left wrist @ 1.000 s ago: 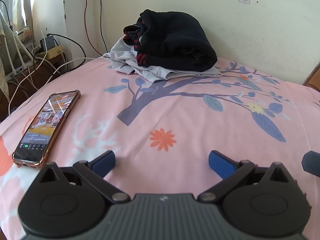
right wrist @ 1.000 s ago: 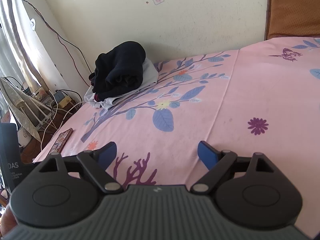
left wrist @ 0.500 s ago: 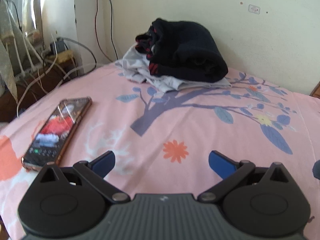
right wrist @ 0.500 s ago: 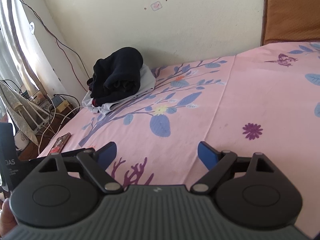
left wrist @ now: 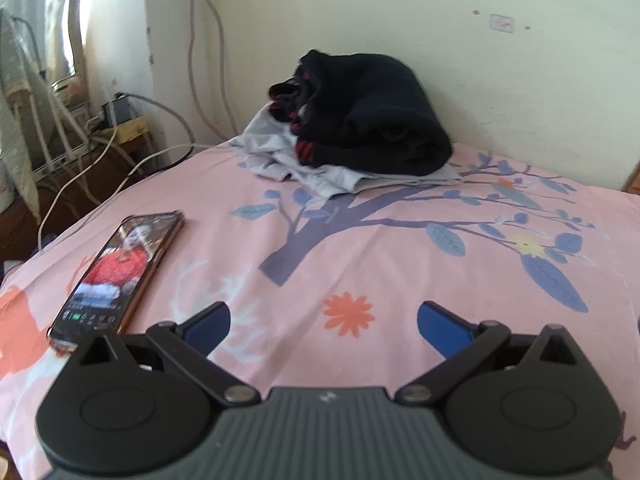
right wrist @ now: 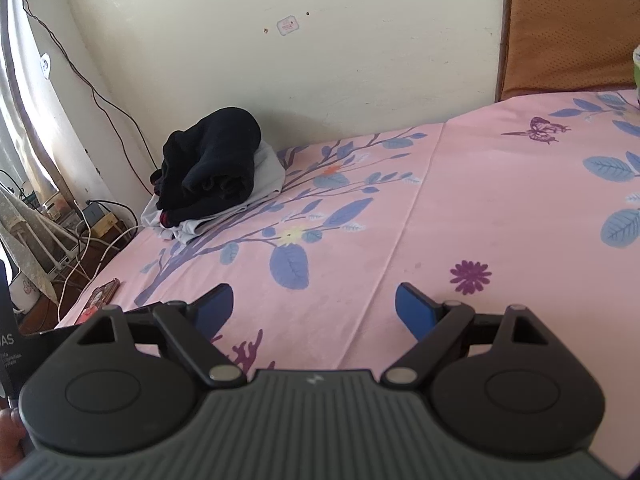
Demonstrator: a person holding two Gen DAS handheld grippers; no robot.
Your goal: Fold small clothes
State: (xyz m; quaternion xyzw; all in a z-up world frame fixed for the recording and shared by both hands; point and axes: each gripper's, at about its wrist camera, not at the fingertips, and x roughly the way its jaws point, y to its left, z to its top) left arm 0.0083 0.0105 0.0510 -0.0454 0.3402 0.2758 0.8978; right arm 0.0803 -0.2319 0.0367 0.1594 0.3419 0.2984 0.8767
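A dark navy garment with red-striped cuffs [left wrist: 368, 116] [right wrist: 212, 168] lies rolled on top of a crumpled light grey garment [left wrist: 320, 172] [right wrist: 268, 168] at the far edge of the bed, against the wall. My left gripper [left wrist: 324, 322] hovers low over the pink sheet, well short of the pile, open with nothing between its blue fingers. My right gripper [right wrist: 314, 306] also stands open and empty above the sheet, with the pile far off to its upper left.
A pink floral bedsheet [left wrist: 400, 264] [right wrist: 480, 208] covers the bed. A phone with a lit screen [left wrist: 120, 272] [right wrist: 102, 294] lies near the left bed edge. Cables and a power strip [left wrist: 116, 116] sit beyond that edge. A brown headboard [right wrist: 568, 28] stands at the right.
Both views have tilted up a little, so the clothes pile and phone sit lower in each frame. Both grippers stay open and empty.
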